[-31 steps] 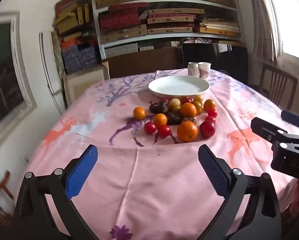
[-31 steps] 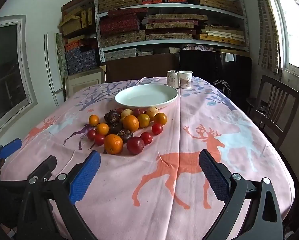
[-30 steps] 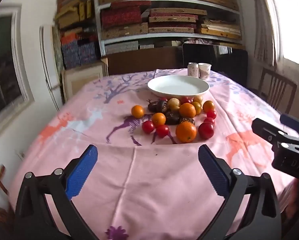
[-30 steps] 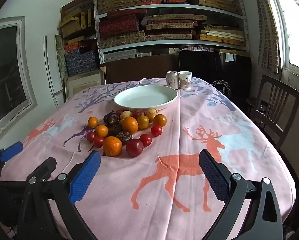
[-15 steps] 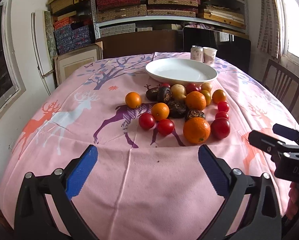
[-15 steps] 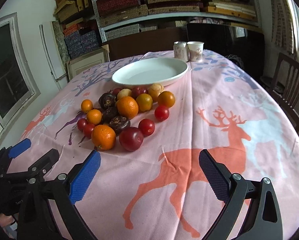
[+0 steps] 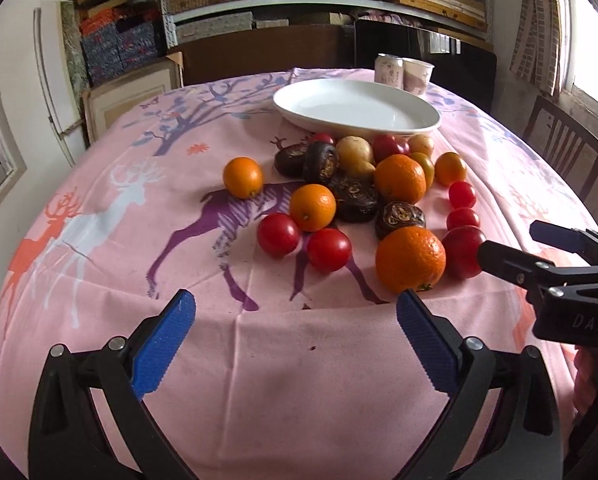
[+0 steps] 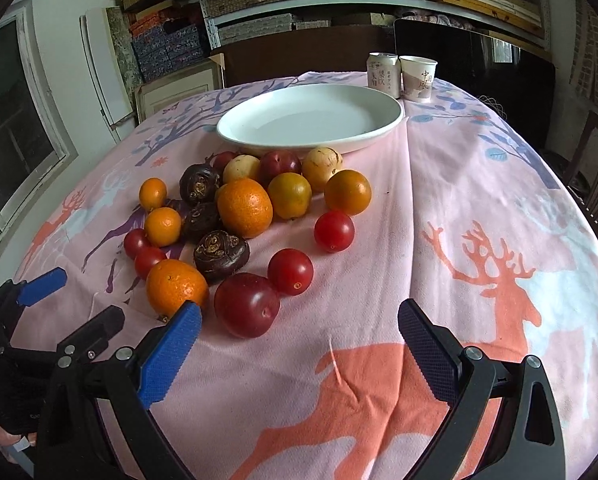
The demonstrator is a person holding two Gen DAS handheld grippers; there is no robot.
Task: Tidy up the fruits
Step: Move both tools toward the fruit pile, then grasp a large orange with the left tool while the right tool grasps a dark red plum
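My right gripper [image 8: 297, 344], fingers spread and empty, sits nearest the dark red plum [image 8: 246, 305], just ahead-left; my left gripper [image 7: 295, 336] hangs spread too.

The letters "DAS" stand in pale print on the black body of the right gripper [image 7: 551, 252], at the table's right edge. Chinese characters mark the can [image 8: 383, 74] and paper cup [image 8: 417, 79] at the far edge; I cannot read them surely.

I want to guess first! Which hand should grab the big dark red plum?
Probably the right gripper: it is open, and the plum lies just ahead, near its left finger. The left gripper, also open, faces the tomatoes.
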